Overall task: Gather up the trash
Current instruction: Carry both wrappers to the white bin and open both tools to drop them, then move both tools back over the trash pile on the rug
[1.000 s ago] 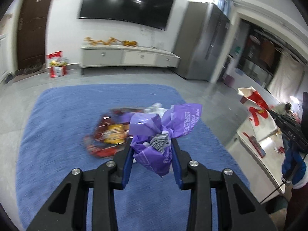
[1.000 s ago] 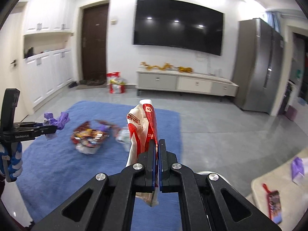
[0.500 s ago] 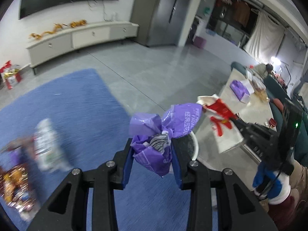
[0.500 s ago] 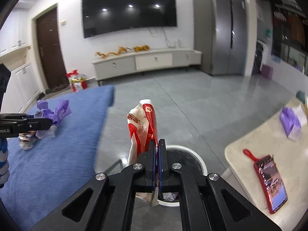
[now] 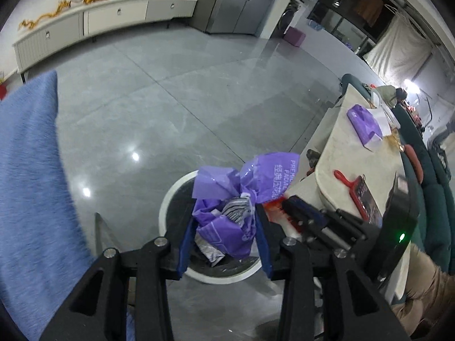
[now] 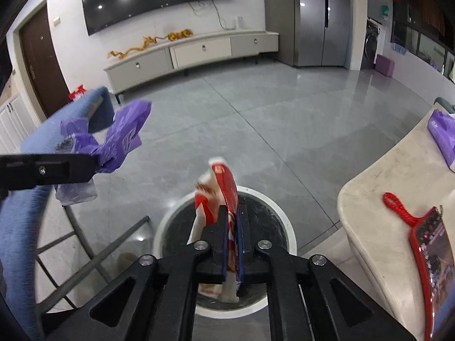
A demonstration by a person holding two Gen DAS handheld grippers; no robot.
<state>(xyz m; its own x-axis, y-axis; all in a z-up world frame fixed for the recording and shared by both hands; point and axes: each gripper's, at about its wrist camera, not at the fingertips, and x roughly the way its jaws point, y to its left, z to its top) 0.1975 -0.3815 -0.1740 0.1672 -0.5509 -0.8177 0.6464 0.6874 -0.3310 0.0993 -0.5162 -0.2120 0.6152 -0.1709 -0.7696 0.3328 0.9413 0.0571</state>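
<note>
Left wrist view looks down on a round white-rimmed trash bin point(image 5: 167, 199) standing on the grey tiled floor point(image 5: 170, 99) in the lower middle of the frame. The left gripper point(image 5: 224, 241) has a crumpled purple plastic wrapper point(image 5: 227, 227) between its blue-padded fingers point(image 5: 184, 244), directly over the bin's dark opening; its jaws have just been opening a little, and the wrapper sits between the pads, though whether they press on it cannot be told for sure. To the right of the wrapper the right gripper point(image 5: 287, 203) reaches in from the lower right, with a bit of red packaging just beside its tip. A blue rug point(image 5: 28, 184) fills the left edge, and a pale table point(image 5: 355, 153) at the right carries a purple tissue pack point(image 5: 364, 122) and a red-framed phone point(image 5: 364, 196). Right wrist view shows the right gripper point(image 6: 233, 241) with its fingers point(image 6: 224, 238) standing narrow, a red and white snack bag point(image 6: 219, 187) upright between them above the same bin point(image 6: 284, 218); these jaws too have just been opening slightly, and a thin gap seems to show beside the bag. At the left of that frame the left gripper point(image 6: 93, 162) holds the purple wrapper point(image 6: 125, 139) out above the floor point(image 6: 256, 113), left of the bin. The table point(image 6: 369, 213) with the phone point(image 6: 432, 244) lies at the right.
</note>
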